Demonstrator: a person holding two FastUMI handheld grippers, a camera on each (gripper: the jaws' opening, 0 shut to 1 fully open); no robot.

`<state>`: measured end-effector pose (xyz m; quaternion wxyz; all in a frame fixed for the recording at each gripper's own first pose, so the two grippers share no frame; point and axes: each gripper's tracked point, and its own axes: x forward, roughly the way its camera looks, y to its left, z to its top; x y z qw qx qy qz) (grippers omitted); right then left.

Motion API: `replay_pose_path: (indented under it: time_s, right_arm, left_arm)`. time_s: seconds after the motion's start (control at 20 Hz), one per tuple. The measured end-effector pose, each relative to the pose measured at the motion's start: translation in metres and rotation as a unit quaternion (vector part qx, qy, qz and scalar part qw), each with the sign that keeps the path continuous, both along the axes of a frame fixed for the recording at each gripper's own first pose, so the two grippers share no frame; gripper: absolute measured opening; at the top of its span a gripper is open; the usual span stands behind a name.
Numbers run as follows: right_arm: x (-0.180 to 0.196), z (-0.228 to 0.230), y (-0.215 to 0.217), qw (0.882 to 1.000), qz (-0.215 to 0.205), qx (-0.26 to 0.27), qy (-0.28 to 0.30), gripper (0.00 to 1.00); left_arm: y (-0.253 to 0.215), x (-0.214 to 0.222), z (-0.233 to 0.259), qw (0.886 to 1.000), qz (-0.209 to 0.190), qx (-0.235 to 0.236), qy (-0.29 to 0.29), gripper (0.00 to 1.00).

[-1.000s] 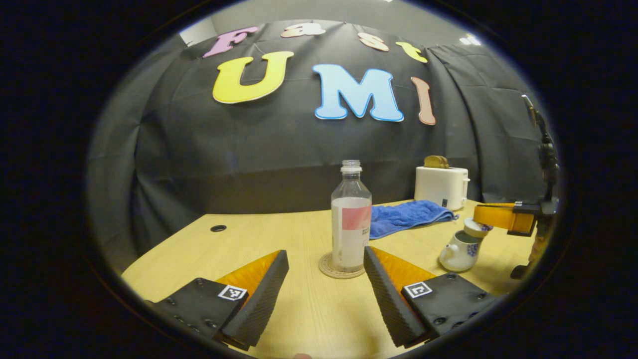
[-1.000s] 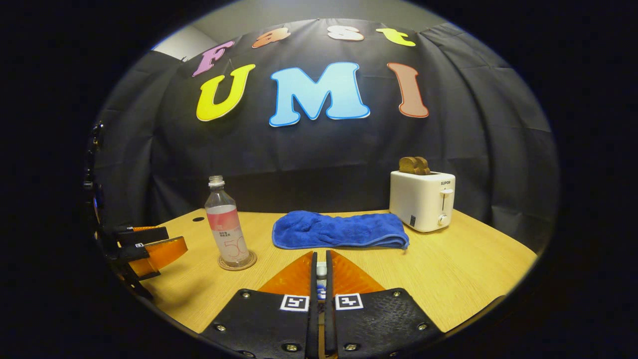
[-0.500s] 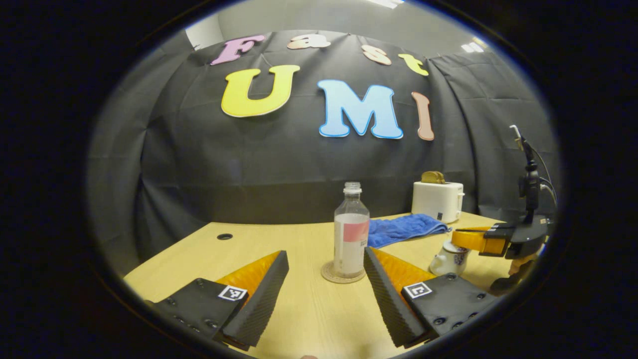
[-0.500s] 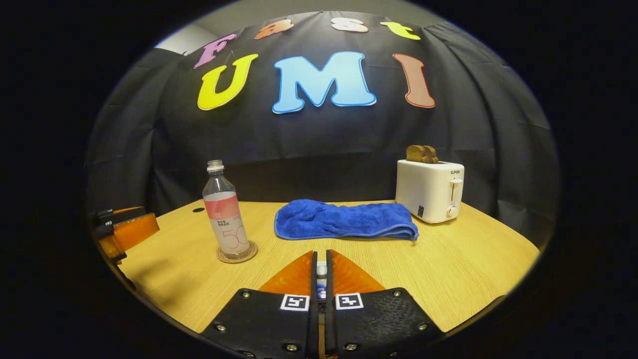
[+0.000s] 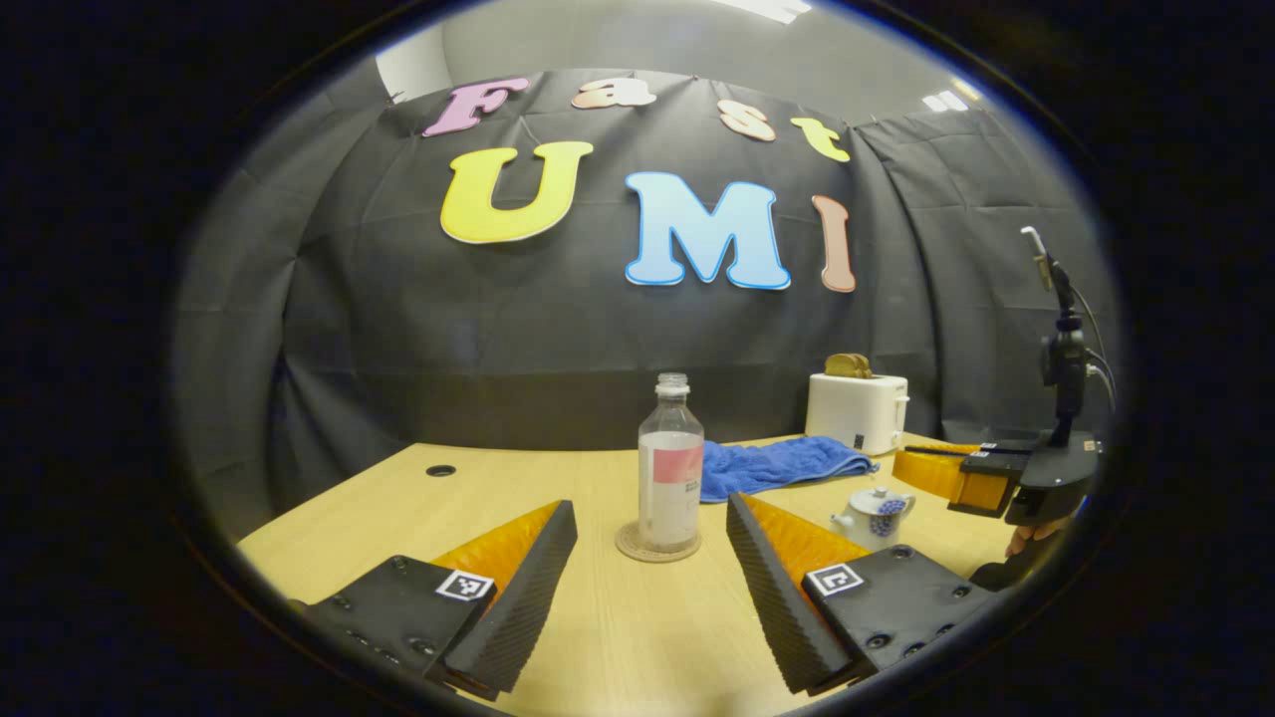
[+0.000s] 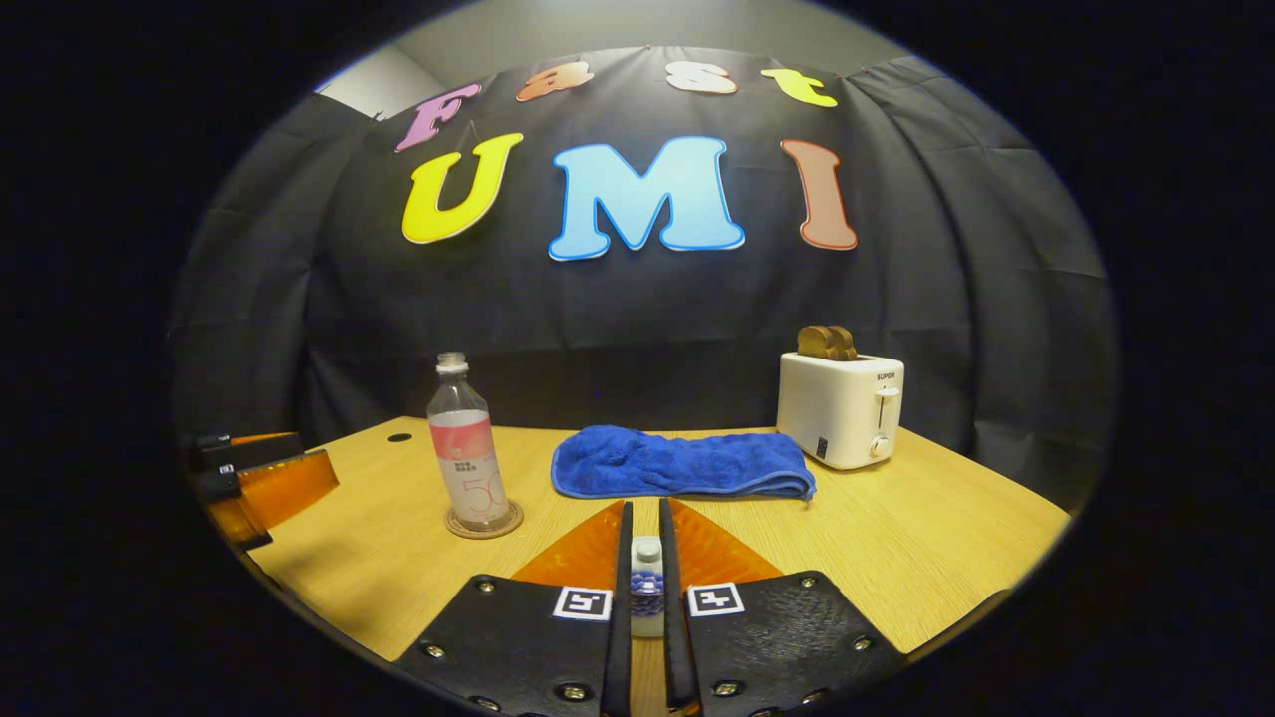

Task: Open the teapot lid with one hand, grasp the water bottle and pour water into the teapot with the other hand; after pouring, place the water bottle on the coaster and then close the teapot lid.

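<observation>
Table (image 6: 926, 538): light wood top; a round cable hole (image 5: 439, 470) sits near its far left corner.
Towel (image 6: 677, 464): blue, folded, lying toward the far edge of the table between the water bottle and the toaster.
Toaster (image 6: 839, 409): white, near the far right edge of the table, with brown toast slices (image 6: 825, 342) standing out of its slots.
Water bottle (image 5: 669, 463): clear plastic, uncapped, upright on the coaster, with a pink and white label; it stands left of the towel, toward the middle of the table.
Left hand-held gripper (image 5: 647, 543): fingers spread wide with nothing between them; in the left gripper view the bottle and coaster stand beyond the tips, well apart from both fingers.
Right hand-held gripper (image 6: 645, 543): fingers drawn close with only a narrow gap; a small white piece with blue pattern shows in that gap, but whether the fingers press on it cannot be told. In the left gripper view this gripper hangs just right of the teapot.
Teapot (image 5: 873, 516): small, white with blue pattern, near the right edge of the table in front of the towel, lid (image 5: 877, 494) seated on top.
Coaster (image 5: 657, 544): round, tan, flat on the table under the bottle.
</observation>
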<state>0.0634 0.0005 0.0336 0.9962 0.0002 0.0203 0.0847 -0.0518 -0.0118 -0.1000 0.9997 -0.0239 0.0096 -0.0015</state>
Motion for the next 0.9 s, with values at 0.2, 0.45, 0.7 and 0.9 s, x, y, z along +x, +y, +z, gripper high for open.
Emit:
replay_pose_path:
  time_s: [0.2, 0.45, 0.7, 0.9]
  right_arm:
    - [-0.037, 0.006, 0.009, 0.999, 0.001, -0.007, -0.035, 0.13]
    - [-0.067, -0.01, 0.022, 0.999, 0.017, 0.001, -0.041, 0.13]
    - [-0.074, -0.03, 0.026, 0.999, 0.024, -0.004, -0.024, 0.13]
    - [-0.073, -0.036, 0.027, 1.0, 0.023, 0.001, -0.017, 0.13]
  left_arm:
    - [-0.021, -0.02, -0.001, 1.0, 0.006, 0.003, -0.009, 1.0]
    - [-0.044, -0.042, -0.011, 1.0, 0.009, 0.015, -0.011, 1.0]
    - [-0.051, -0.052, -0.027, 1.0, 0.013, 0.016, -0.003, 1.0]
    - [-0.051, -0.052, -0.031, 1.0, 0.016, 0.018, -0.002, 1.0]
